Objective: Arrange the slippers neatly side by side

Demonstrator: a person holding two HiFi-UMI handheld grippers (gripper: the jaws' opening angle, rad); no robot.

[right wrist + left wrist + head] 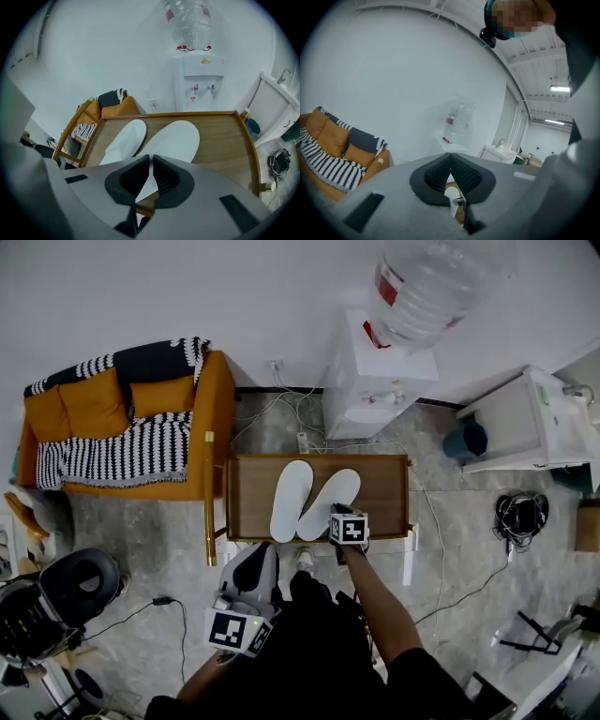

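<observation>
Counting two white slippers inside the raised rim of one wooden table [384,486] — the left slipper [291,500] and the right slipper [330,502], lying with heels meeting near the table's front edge and toes fanning apart in a V.

Counting two grippers as well. Pinching the heel edge of the right slipper with the right gripper [150,161], jaws drawn almost together on the white material, reaching steeply down over the front edge of the table. Hanging back with the left gripper [450,159], low beside the person's body and well apart from the table, jaws pressed tip to tip on nothing, pointing toward the wall.

Standing behind the table — one white water dispenser [373,381], carrying one clear bottle [427,287] upside down on top. Sitting to the table's left, one orange sofa [202,409], draped with a black-and-white patterned throw [117,454].
</observation>
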